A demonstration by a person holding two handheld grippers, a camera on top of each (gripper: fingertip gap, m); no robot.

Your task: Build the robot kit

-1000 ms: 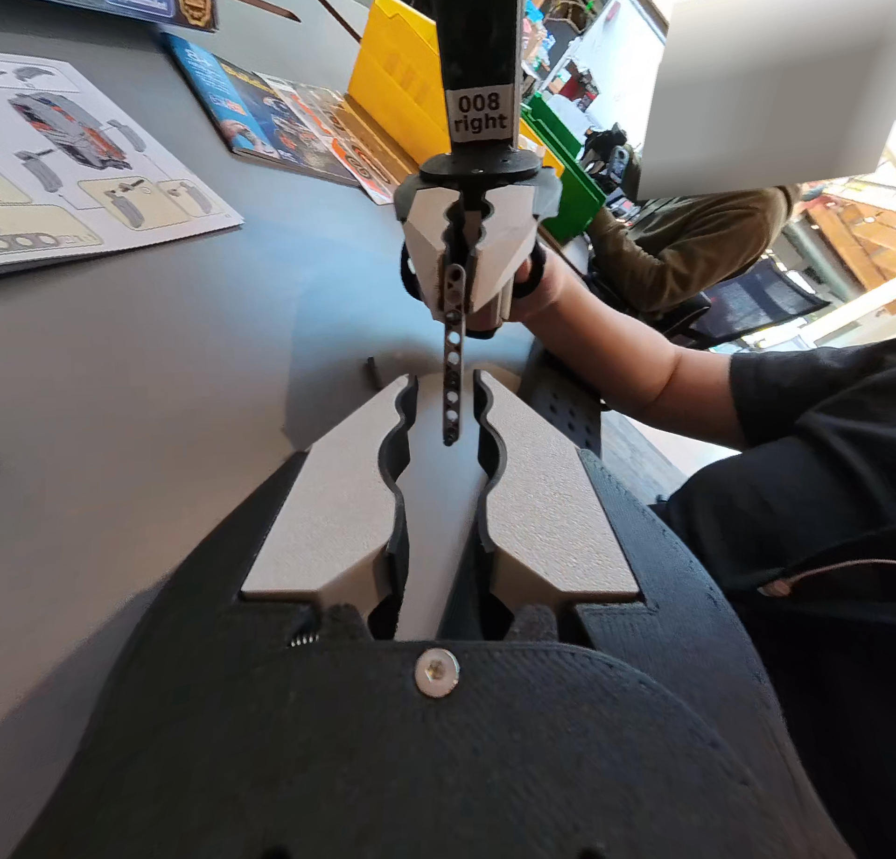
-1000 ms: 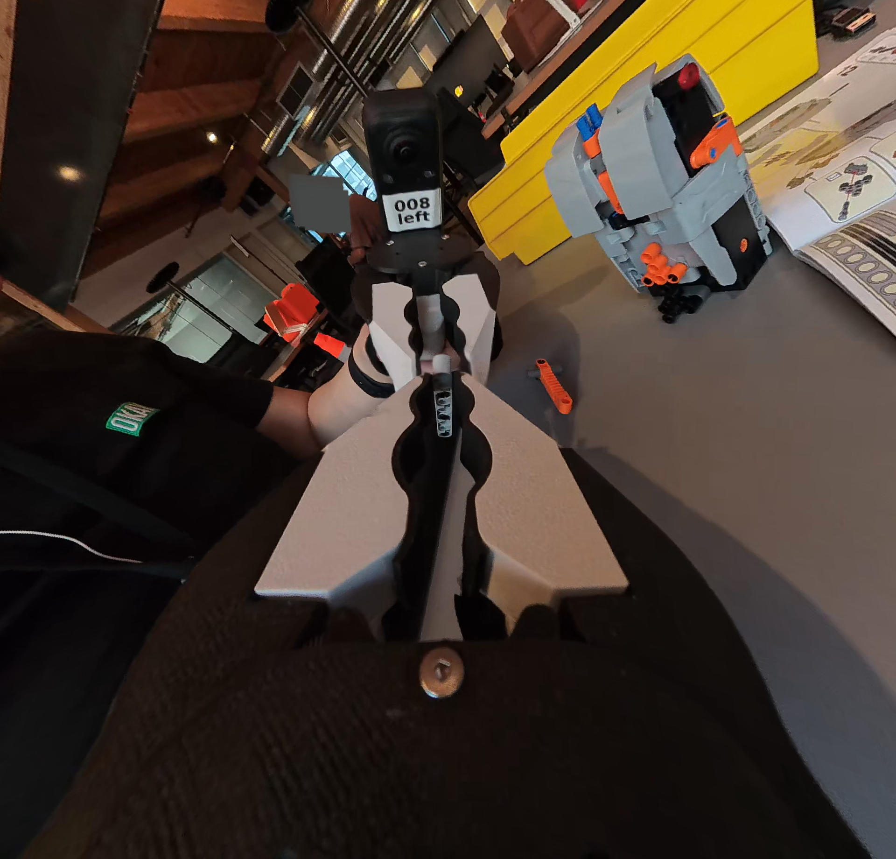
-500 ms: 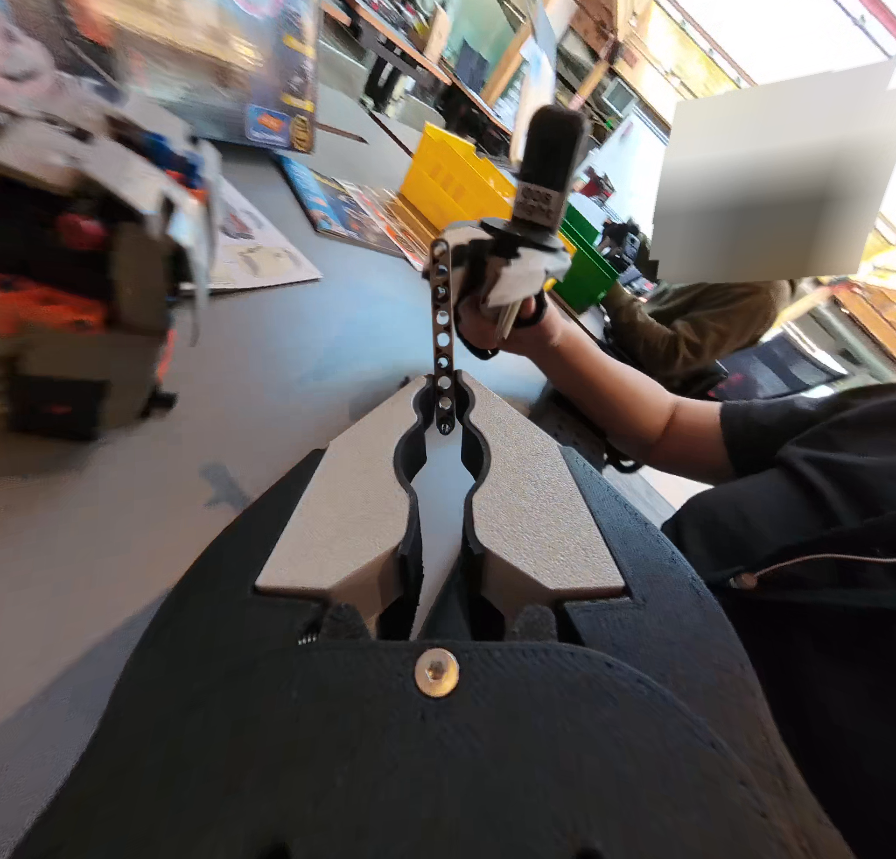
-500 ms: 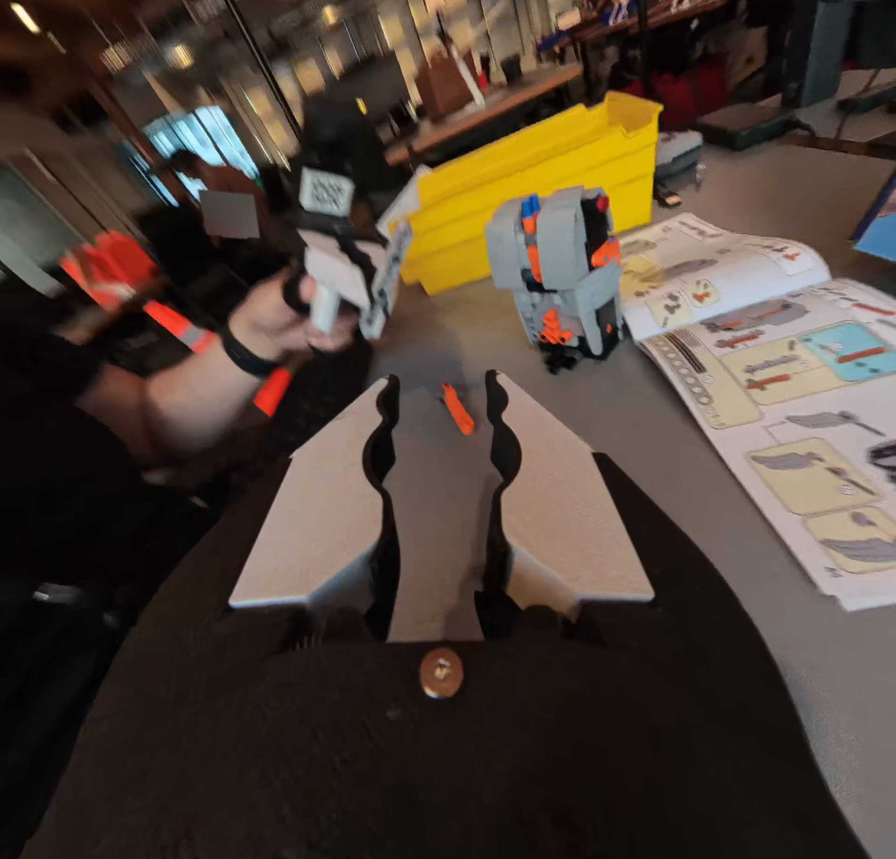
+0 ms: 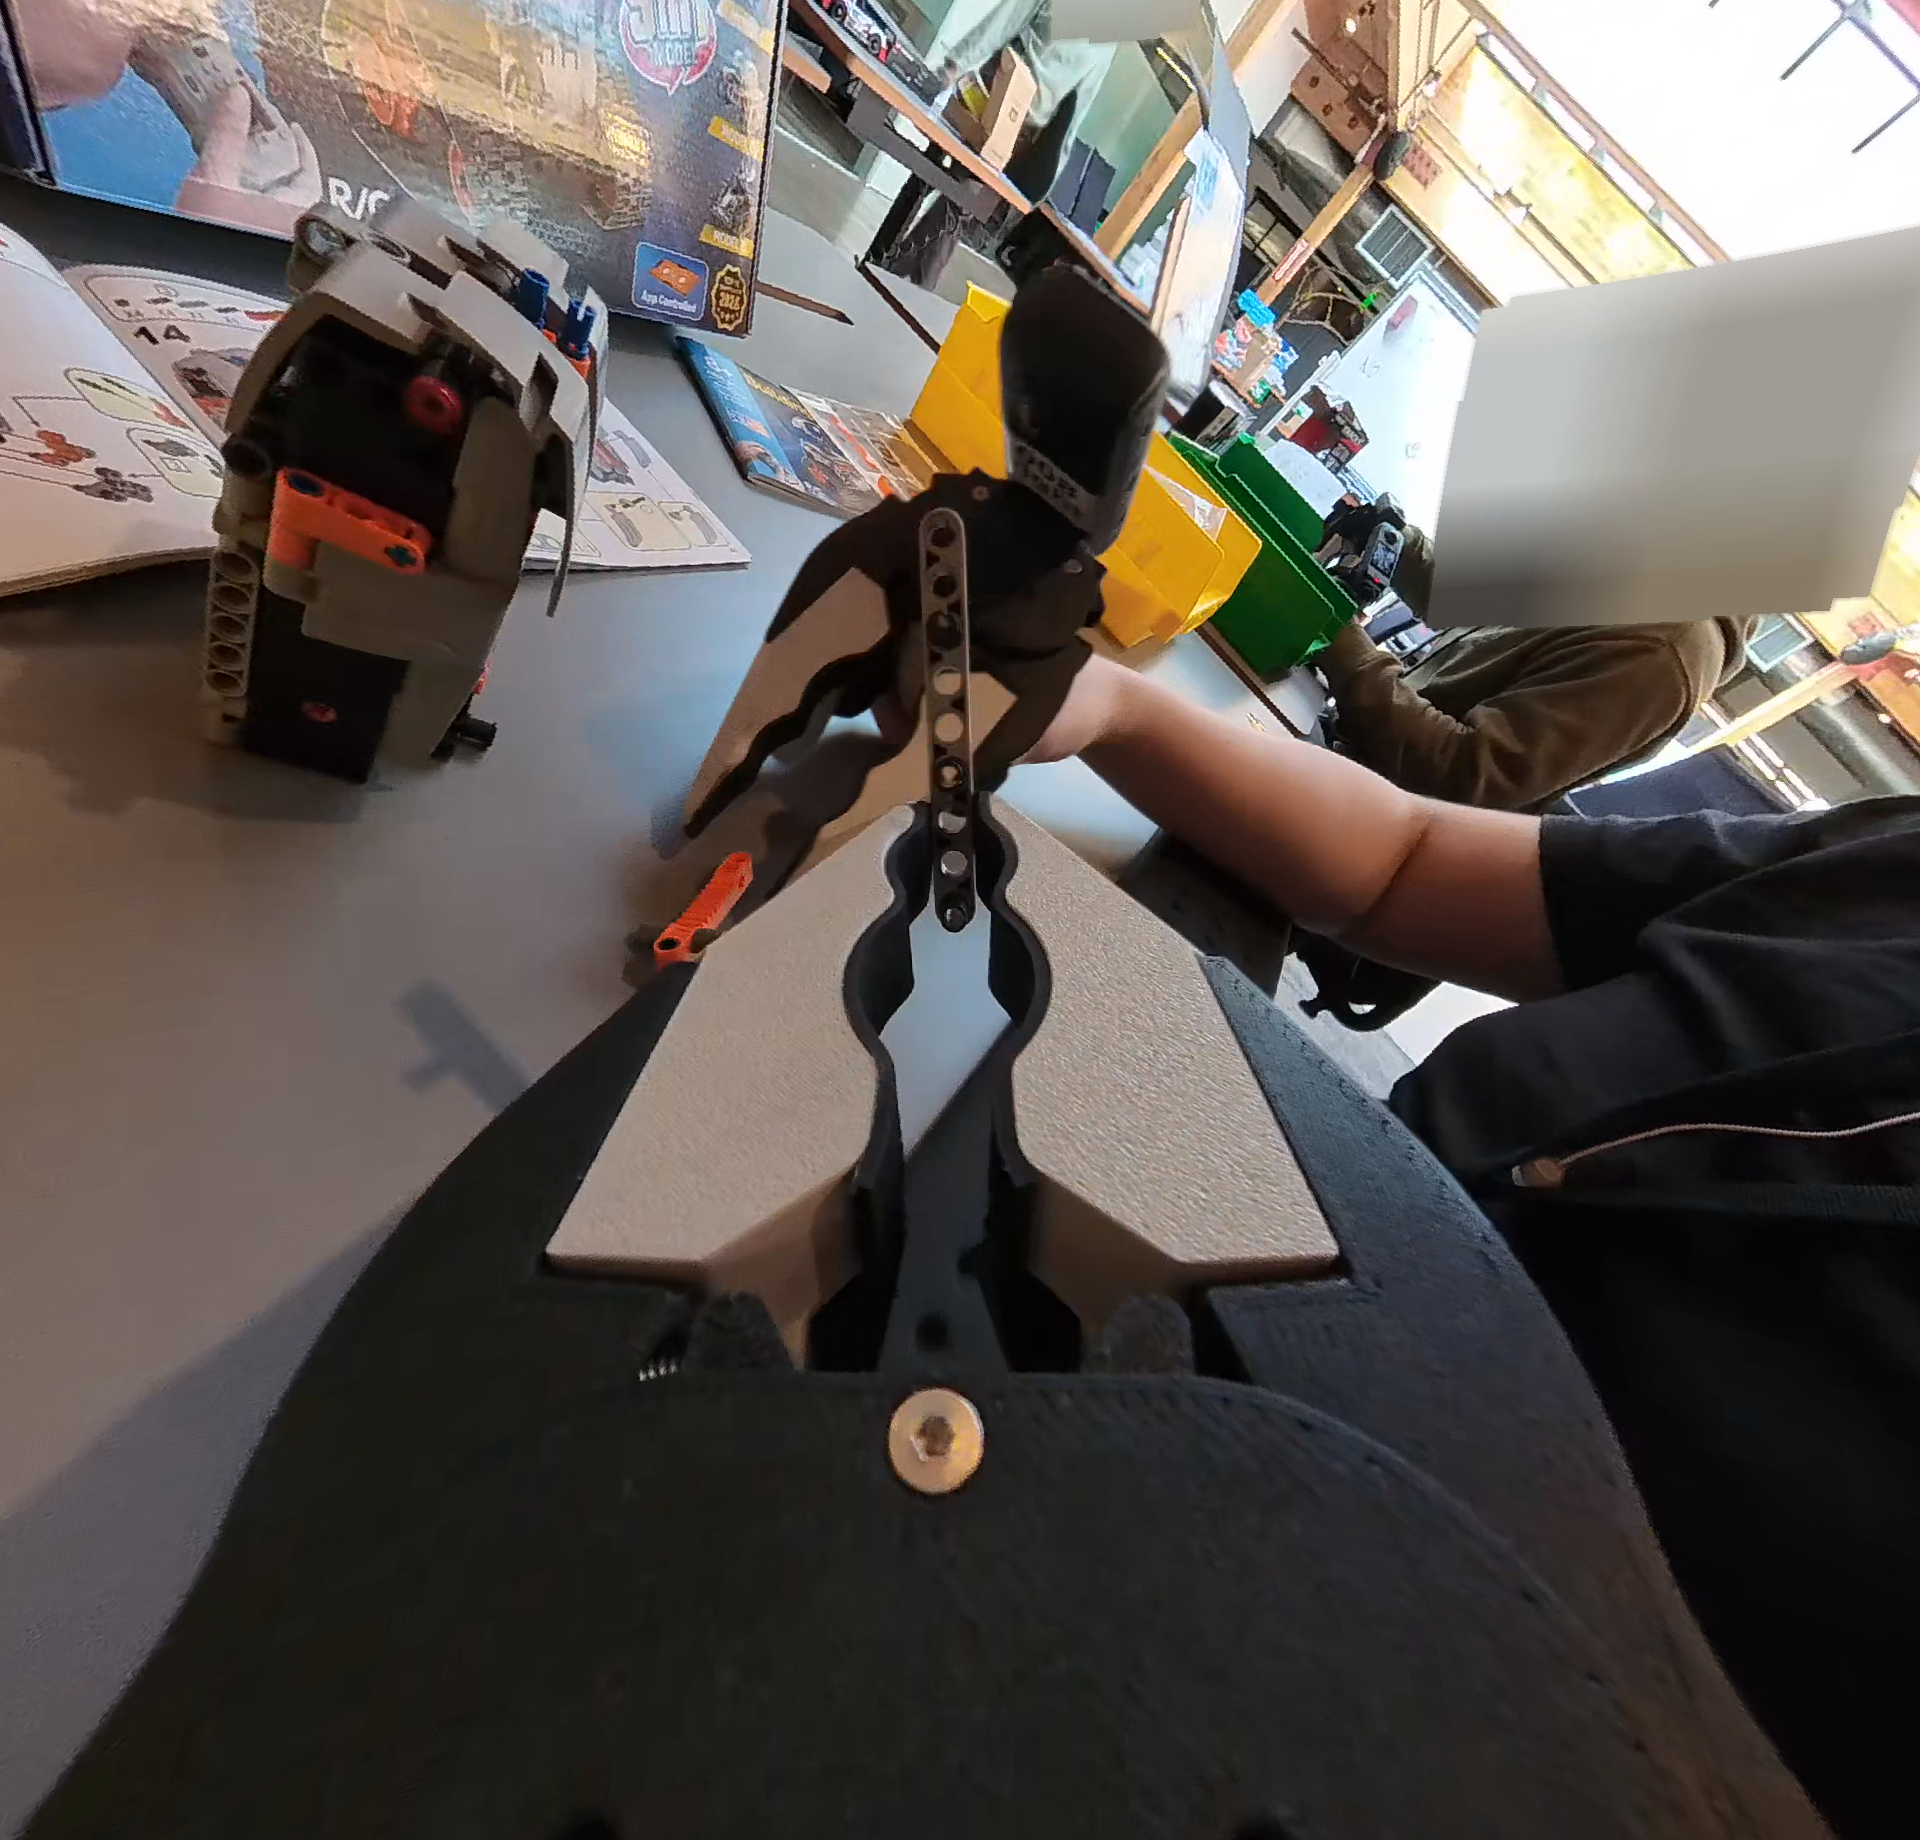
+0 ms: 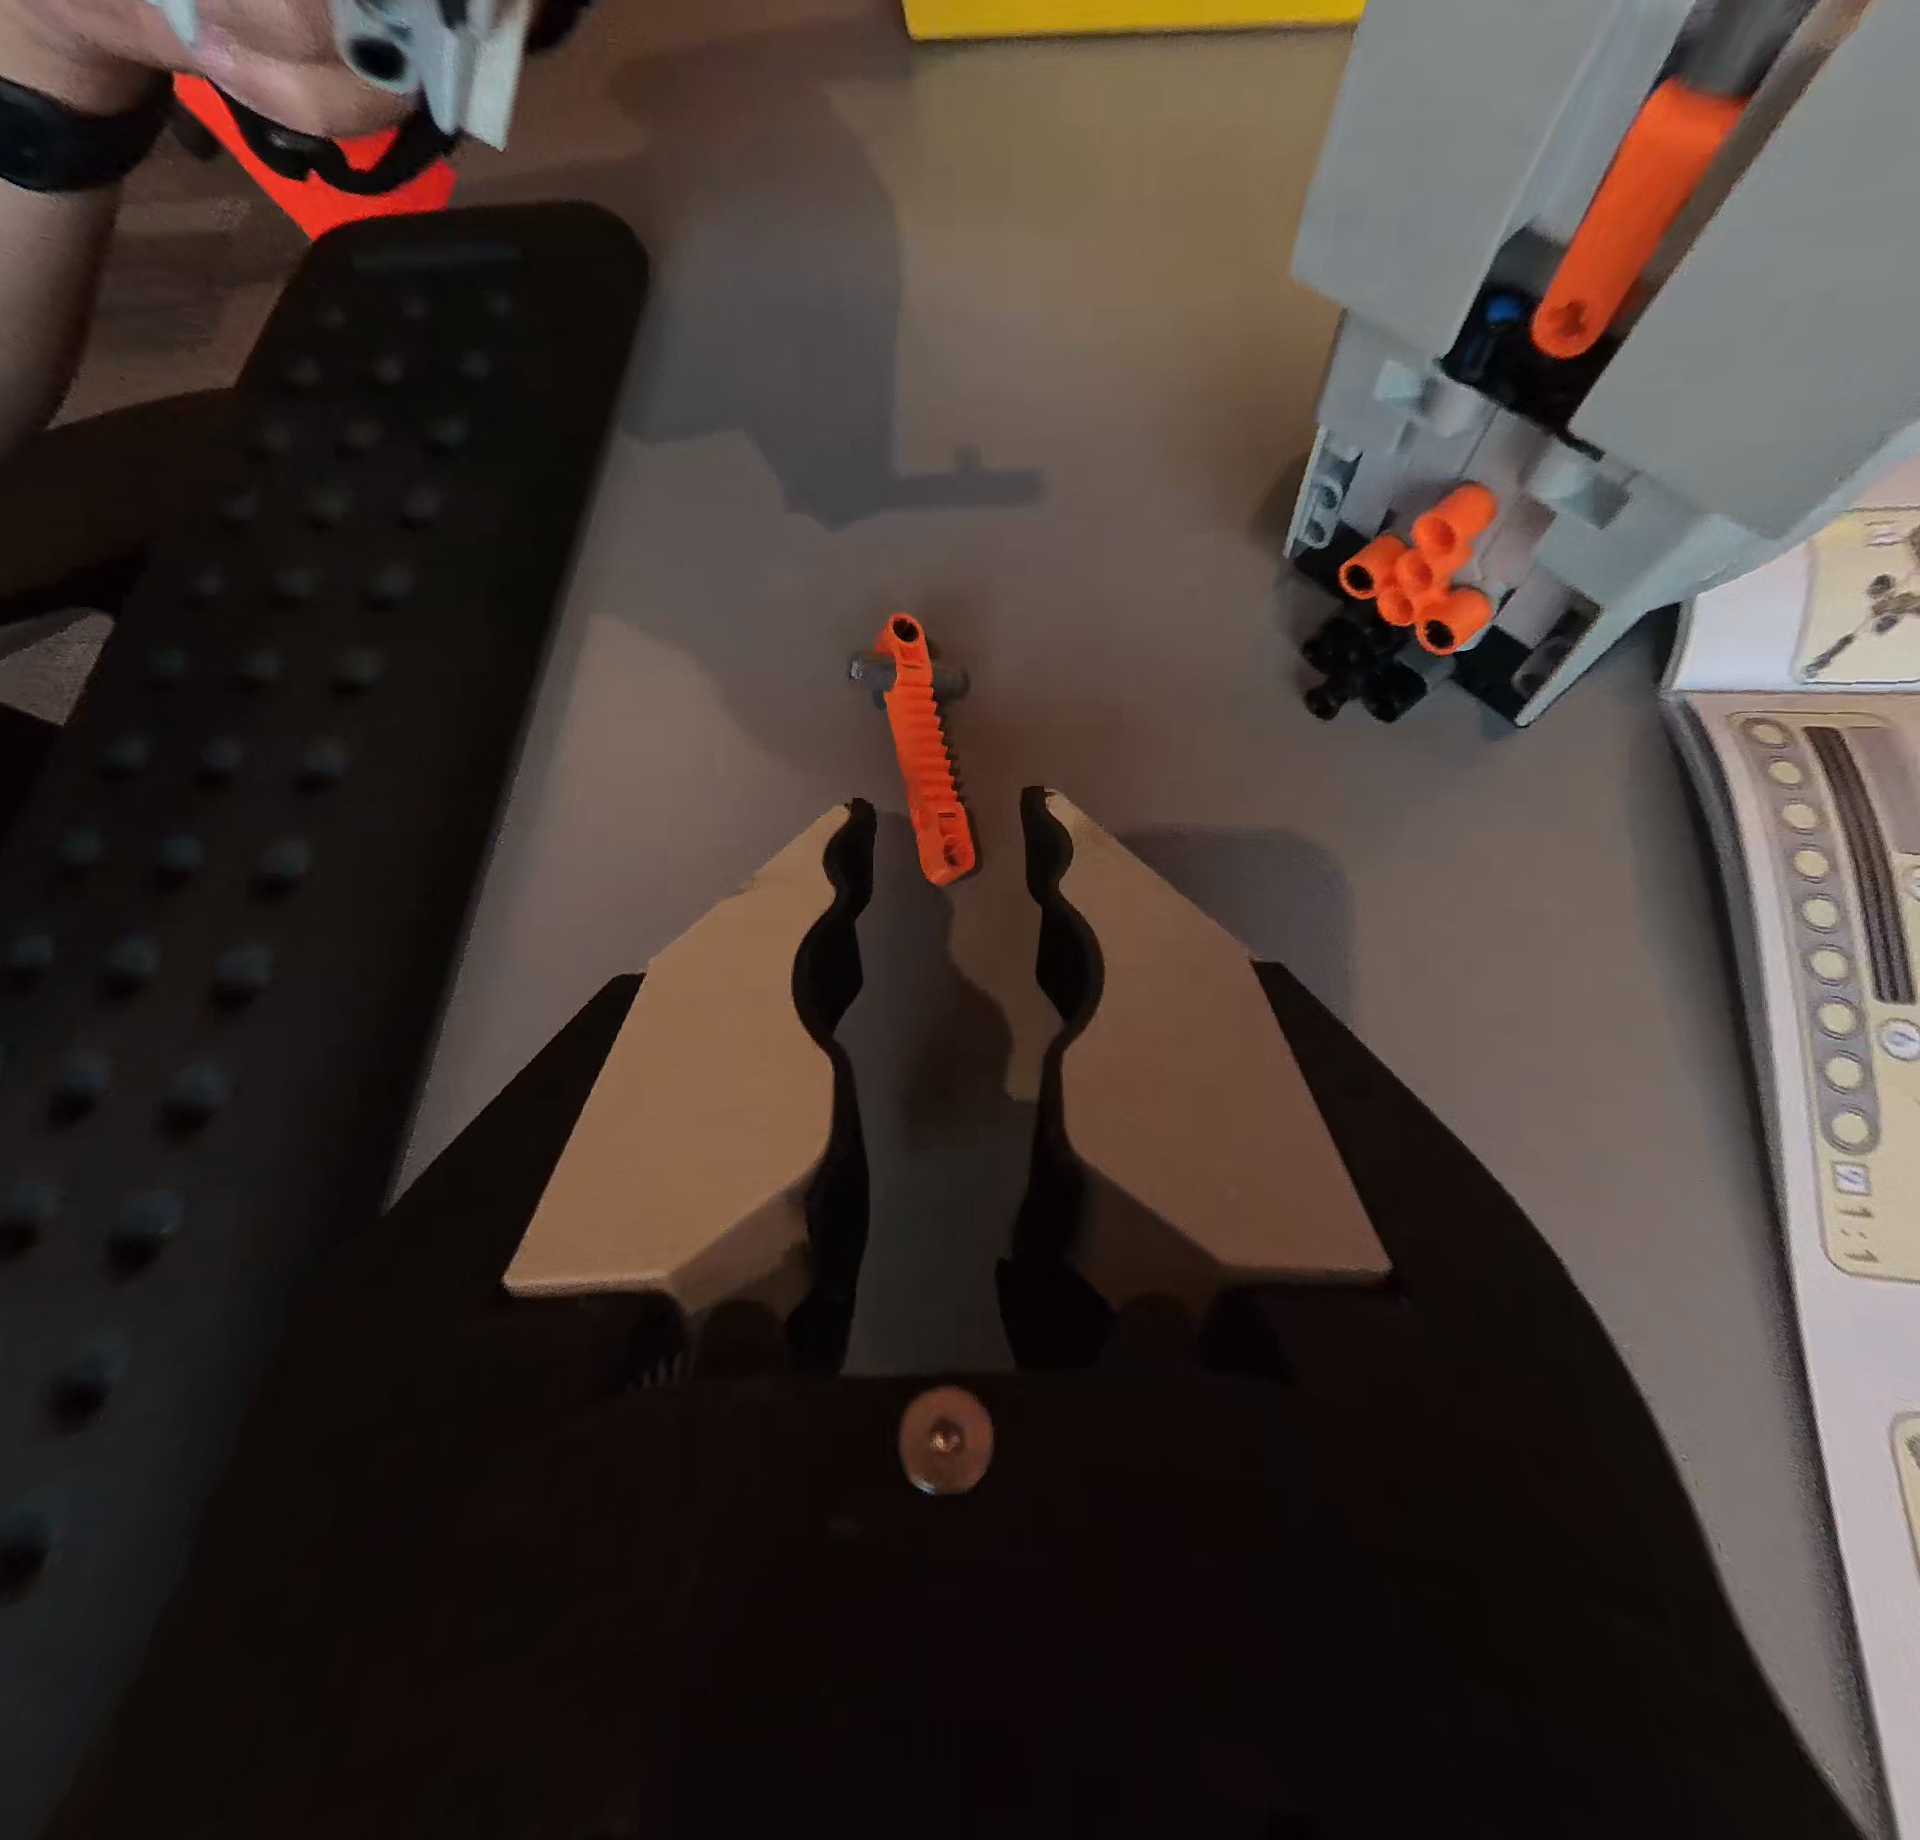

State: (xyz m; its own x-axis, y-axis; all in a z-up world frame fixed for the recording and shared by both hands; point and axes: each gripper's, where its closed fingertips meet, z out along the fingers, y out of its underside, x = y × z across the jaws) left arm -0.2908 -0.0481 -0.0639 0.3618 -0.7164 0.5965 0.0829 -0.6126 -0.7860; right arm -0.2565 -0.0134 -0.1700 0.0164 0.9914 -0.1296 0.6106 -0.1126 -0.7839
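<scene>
My left gripper (image 5: 951, 855) is shut on the lower end of a long grey beam with holes (image 5: 945, 668) and holds it upright above the grey table (image 5: 260, 1011). My right gripper (image 6: 945, 814) is open and empty, pointing down at the table. A small orange toothed piece (image 6: 925, 751) lies just ahead of its fingertips, its near end between them, with a grey pin across its far end. In the left wrist view the right gripper (image 5: 738, 840) hovers over this orange piece (image 5: 701, 912). The left gripper (image 6: 416, 34) shows at the top left of the right wrist view.
A grey, black and orange brick model (image 5: 395, 543) stands on the table, right of the orange piece in the right wrist view (image 6: 1558, 336). An open instruction booklet (image 6: 1818, 959), a black studded plate (image 6: 260, 751), yellow (image 5: 1143, 512) and green (image 5: 1268, 564) bins and a printed box (image 5: 416, 76) surround the area. Tip to tip, the grippers are about 12 centimetres apart.
The right gripper held the beam a second ago. My left gripper closed on it, the right let go, opened and swung down over the orange piece on the table.
</scene>
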